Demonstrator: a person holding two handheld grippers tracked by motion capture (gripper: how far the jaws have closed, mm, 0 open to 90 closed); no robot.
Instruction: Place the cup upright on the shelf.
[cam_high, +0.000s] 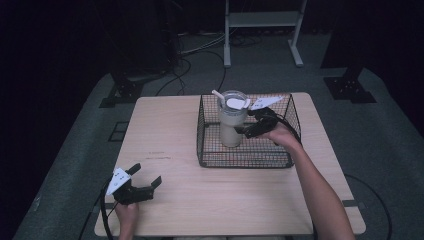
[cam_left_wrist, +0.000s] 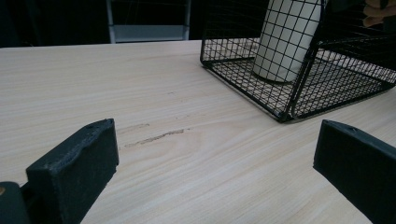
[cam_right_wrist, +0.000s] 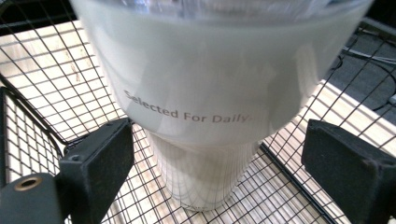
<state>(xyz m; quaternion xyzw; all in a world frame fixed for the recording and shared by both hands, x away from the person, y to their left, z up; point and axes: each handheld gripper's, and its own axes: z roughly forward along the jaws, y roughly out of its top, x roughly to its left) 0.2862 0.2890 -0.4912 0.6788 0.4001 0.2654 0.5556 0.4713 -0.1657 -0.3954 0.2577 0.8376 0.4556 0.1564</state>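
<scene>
Both grippers released: right gripper (cam_high: 248, 124) inside the basket (cam_high: 245, 161), jaws wide around the upright cup (cam_high: 232, 122); left gripper (cam_high: 145, 179) near table's front-left corner.

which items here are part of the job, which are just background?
In the job:
- tumbler, standing upright in the basket
- wire basket
- right gripper, jaws open on either side of the tumbler

Lying about:
- left gripper, open over bare table
- white frame and cables on the floor behind
</scene>
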